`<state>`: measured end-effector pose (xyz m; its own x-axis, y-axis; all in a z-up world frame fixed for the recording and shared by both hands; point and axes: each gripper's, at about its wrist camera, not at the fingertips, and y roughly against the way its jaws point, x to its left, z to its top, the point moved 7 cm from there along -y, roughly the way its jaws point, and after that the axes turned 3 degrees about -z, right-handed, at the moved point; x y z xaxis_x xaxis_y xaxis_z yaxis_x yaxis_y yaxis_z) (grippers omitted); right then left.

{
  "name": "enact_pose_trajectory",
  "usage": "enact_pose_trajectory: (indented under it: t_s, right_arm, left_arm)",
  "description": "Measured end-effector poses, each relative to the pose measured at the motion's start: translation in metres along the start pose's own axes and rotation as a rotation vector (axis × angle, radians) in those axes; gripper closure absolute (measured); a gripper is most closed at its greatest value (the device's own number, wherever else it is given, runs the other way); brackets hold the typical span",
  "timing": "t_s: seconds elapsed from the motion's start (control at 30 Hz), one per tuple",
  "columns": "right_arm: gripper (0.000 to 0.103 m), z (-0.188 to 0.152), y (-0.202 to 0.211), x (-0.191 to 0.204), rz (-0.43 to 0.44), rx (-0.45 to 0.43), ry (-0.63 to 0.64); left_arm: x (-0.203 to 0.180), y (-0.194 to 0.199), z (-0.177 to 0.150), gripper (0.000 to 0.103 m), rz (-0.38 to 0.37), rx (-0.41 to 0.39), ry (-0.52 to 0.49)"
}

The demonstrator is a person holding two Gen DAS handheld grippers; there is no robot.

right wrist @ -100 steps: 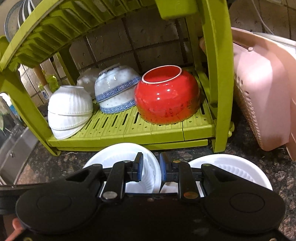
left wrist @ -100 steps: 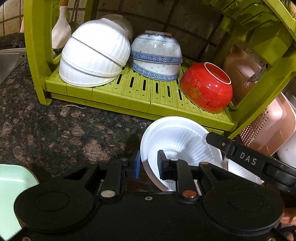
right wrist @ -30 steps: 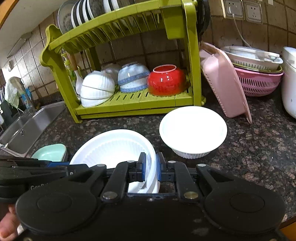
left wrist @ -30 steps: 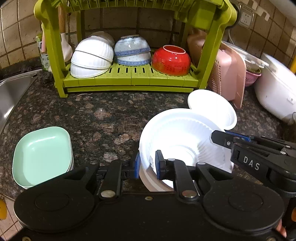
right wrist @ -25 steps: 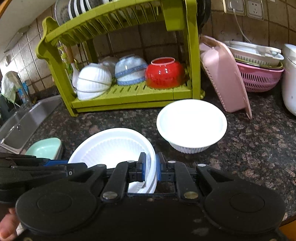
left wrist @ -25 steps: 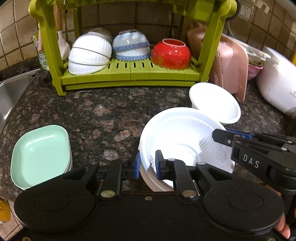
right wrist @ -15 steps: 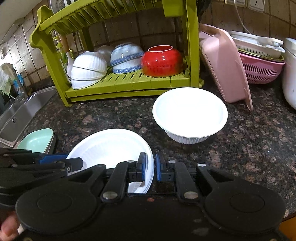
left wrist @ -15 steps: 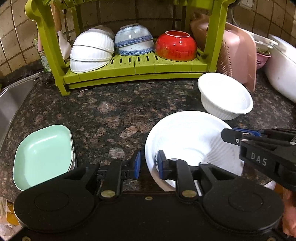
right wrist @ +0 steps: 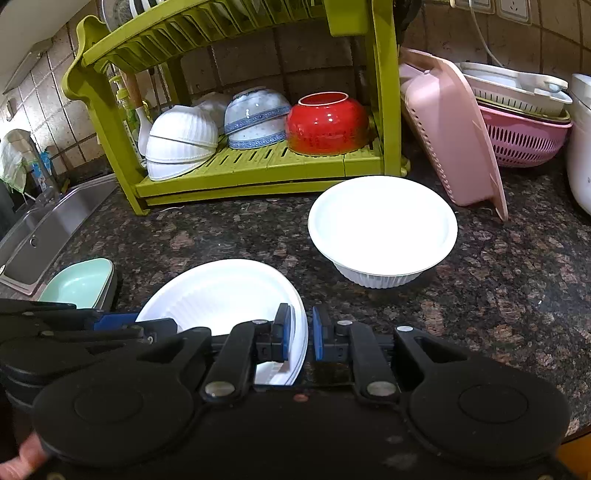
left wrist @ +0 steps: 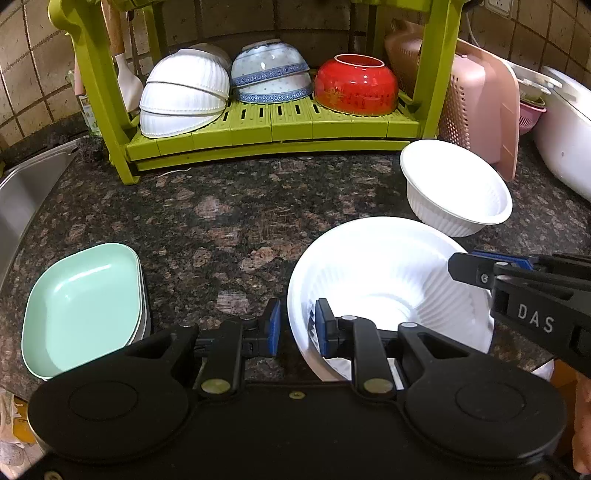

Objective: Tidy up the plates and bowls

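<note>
Counter (left wrist: pixel 221 206), front edge: ribbed white bowl (left wrist: pixel 376 273), upright, inside bare white.

Left gripper (left wrist: pixel 297 326): jaws narrow, straddling the bowl's left rim, 1 finger inside, 1 outside. A dark sliver shows between the outer pad and the rim; I cannot tell whether it pinches.

Right gripper (right wrist: pixel 300 338): same posture on the right rim, sliver on the outer side. Again I cannot tell whether it clamps.

2nd white bowl (left wrist: pixel 454 192): upright just behind the first, apart from it, near the rack's right leg. Inside bare.

Front-left corner: green dishes (left wrist: pixel 81 302), nested, at least 2, top one bare.

Rack (left wrist: pixel 273 129), back edge, lower shelf, all upside down and tilted:
- 3 white bowls (left wrist: pixel 184 96) nested, left
- 2 blue-banded bowls (left wrist: pixel 271 74) nested, middle
- 1 red bowl (left wrist: pixel 356 88), right

Upper tier: plates (right wrist: pixel 122 11) on edge.

Sink (left wrist: pixel 22 192) at the left edge. Pink tray (right wrist: pixel 450 136) leans right of the rack; the pink colander (right wrist: pixel 524 136) beyond it holds a white basket (right wrist: pixel 517 86).
</note>
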<state>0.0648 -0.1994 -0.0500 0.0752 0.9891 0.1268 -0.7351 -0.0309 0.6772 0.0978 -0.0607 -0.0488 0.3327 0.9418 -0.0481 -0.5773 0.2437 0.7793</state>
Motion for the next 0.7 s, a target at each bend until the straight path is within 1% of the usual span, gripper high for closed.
enact_pose_trajectory:
  t_s: [0.3,0.6,0.7]
  right_arm:
    - [0.087,-0.0004,0.0008,0.0012,0.002,-0.002,0.002]
    - [0.087,0.0017,0.0026,0.0006,0.001,-0.019,-0.003]
    - [0.083,0.0024,0.0045,0.0004,0.002,-0.032,-0.003]
  left_arm:
    - [-0.0019,-0.0001,0.0,0.073,-0.006,-0.01,-0.003]
    - [0.0017,0.0033,0.0035,0.073,-0.008,-0.032,0.021]
    - [0.0021,0.0035,0.0046,0.073,0.005,-0.039,0.022]
